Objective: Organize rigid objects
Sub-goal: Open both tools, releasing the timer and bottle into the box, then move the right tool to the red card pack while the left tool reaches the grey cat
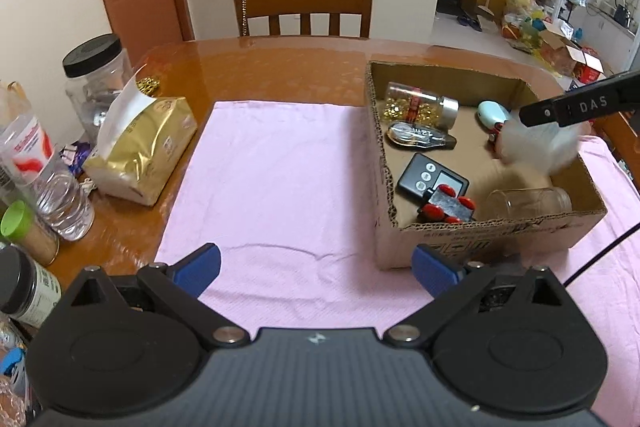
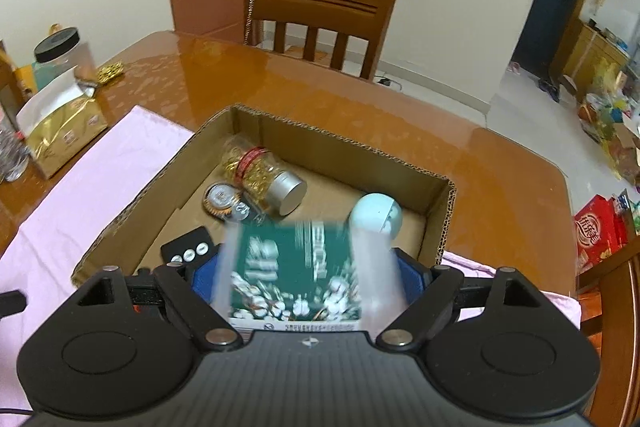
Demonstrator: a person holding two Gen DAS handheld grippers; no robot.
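A green-labelled packet (image 2: 296, 267), blurred, sits clamped between the blue pads of the right gripper (image 2: 298, 275) above the near part of the cardboard box (image 2: 344, 143). The box stands on the pink cloth (image 1: 276, 171) at the right side of the counter (image 1: 256, 67). Inside lie a jar of gold clips (image 1: 422, 105) at the far left, a tape measure (image 1: 420, 135) beside it, a pale blue case (image 1: 493, 113), a black timer (image 1: 428, 177), a red-wheeled toy (image 1: 448, 206) and 1 empty glass jar (image 1: 530, 201) at the near edge. The left gripper (image 1: 316, 269) hangs with its jaws spread wide over the cloth, holding nothing.
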